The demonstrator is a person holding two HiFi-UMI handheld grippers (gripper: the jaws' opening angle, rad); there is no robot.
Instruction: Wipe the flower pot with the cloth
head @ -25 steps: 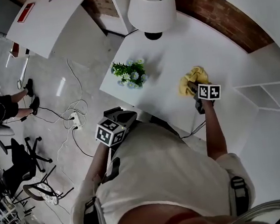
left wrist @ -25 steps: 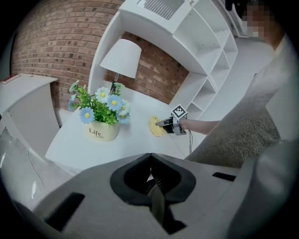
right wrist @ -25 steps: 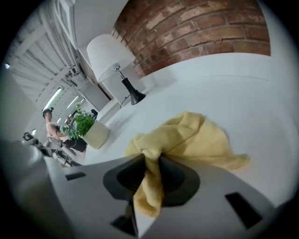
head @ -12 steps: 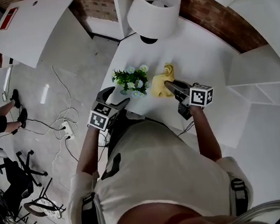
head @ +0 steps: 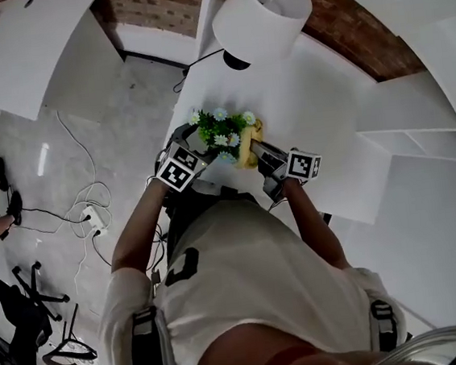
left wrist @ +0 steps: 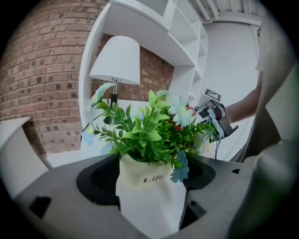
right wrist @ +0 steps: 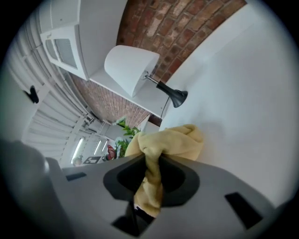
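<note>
Flower pot [left wrist: 150, 193], white w/ green leaves and pale-blue blooms, is stood upright on the white table [head: 321, 107], close to its near-left corner. The table's left edge is just beside the pot; beyond it the floor [head: 86, 144] is seen, w/ cables [head: 73, 210] lying on it. The near edge is taken up by the person [head: 256, 296]. Bare table top is left open to the right and far-right of the pot. At the far end a white-shaded lamp [head: 263, 16] is stood, well apart from the pot. White shelves [head: 418, 145] are set at the right, past the table.

Left gripper [head: 195, 139] is placed at the pot's near-left, its fingers spread wide, having just been opening. The pot is seen between them w/ dark gaps on both sides, so no pad is pressed on it. Right gripper [head: 255, 149] is held at the pot's right, fingers clamped on the yellow cloth [right wrist: 161, 147], which is bunched ahead of the fingertips and hangs down between them. In the head view the cloth is right up against the blooms' right side; contact w/ the pot's wall can't be told.
</note>
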